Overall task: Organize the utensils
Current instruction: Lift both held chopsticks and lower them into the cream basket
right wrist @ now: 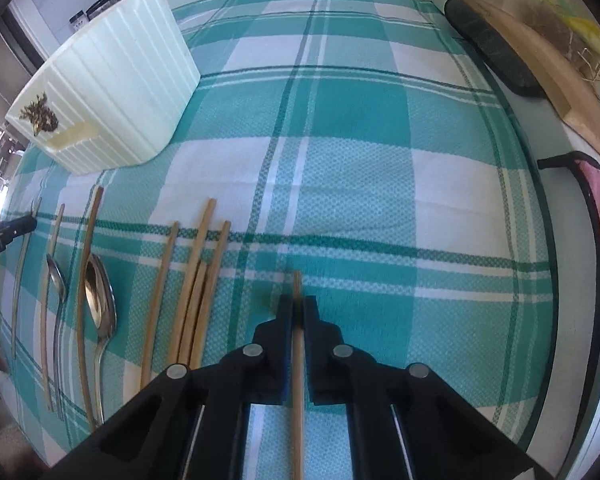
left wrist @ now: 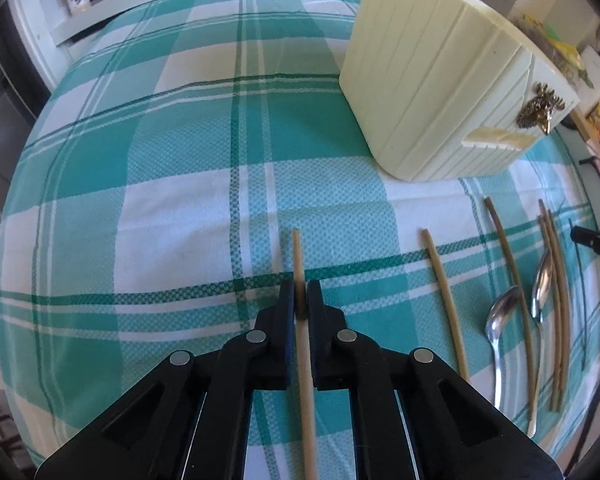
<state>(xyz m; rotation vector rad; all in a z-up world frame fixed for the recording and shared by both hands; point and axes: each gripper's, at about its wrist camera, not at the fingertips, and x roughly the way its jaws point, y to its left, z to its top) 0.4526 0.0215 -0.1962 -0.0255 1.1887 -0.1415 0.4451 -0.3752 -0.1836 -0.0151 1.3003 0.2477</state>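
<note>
While each gripper clamps one chopstick, the sorting looks partway done. The left gripper (left wrist: pixel 301 296) holds its chopstick (left wrist: pixel 298 256) over the checked cloth (left wrist: pixel 180 208), left of the row of sticks and spoons (left wrist: pixel 500 316). The right gripper (right wrist: pixel 297 310) pinches another chopstick (right wrist: pixel 297 284), right of the sticks (right wrist: pixel 204 280) still lying there. Next, I judge, each stick must be carried to the cream holder (right wrist: pixel 112 92) at the far side and lowered in upright.
</note>
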